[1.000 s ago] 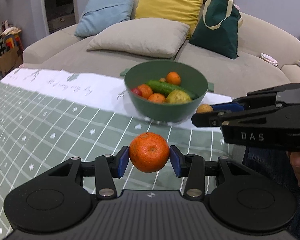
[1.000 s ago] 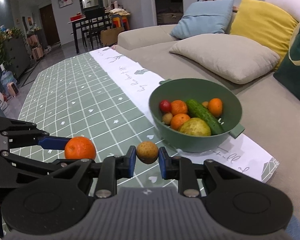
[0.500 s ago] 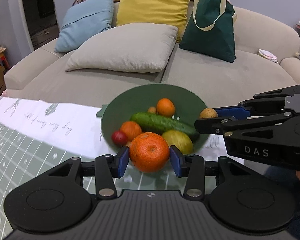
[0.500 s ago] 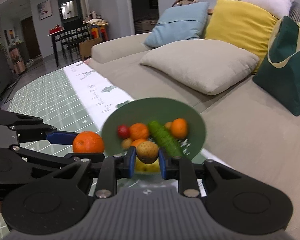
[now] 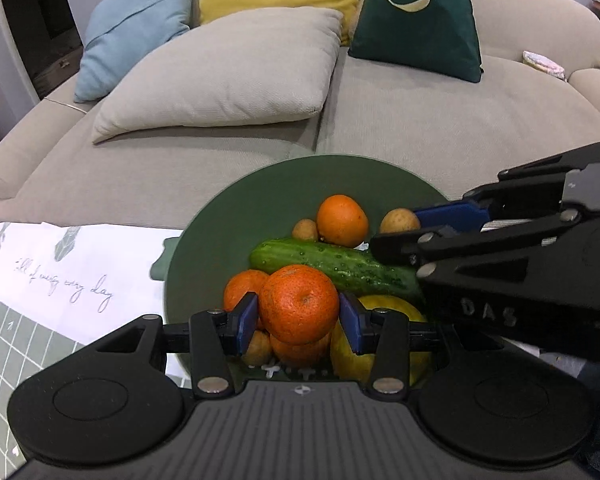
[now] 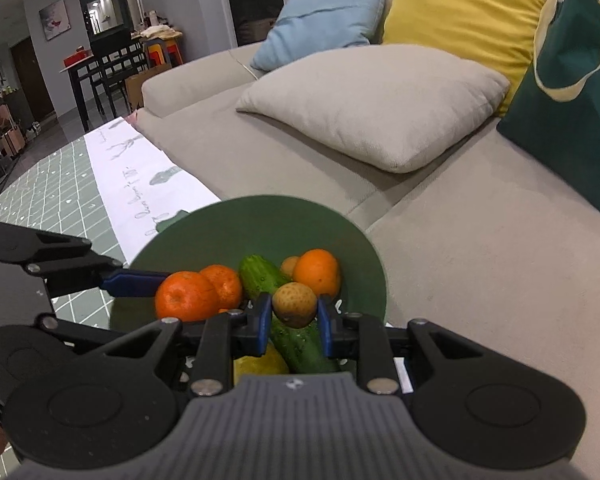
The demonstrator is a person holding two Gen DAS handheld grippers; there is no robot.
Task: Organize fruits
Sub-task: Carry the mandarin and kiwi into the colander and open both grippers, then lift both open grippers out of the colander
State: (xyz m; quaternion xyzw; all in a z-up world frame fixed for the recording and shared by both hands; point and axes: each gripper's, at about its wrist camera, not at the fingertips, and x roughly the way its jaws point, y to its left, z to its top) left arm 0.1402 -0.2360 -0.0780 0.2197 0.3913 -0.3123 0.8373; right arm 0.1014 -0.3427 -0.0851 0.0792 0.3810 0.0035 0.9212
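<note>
Orange, pebbly-skinned mandarin (image 5: 299, 303) clamped across its widest part in the left gripper (image 5: 299, 322), above the green bowl (image 5: 260, 204), near side. Likely light, slightly soft; gentle squeeze advised. Right gripper (image 6: 295, 318) clenched on a small brown fruit (image 6: 294, 304), over the bowl's cucumber (image 6: 300, 344); probably firm, round, apt to roll.

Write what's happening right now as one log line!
left gripper: shut on tangerine | right gripper: shut on small brown fruit | both over green bowl | not released
</note>
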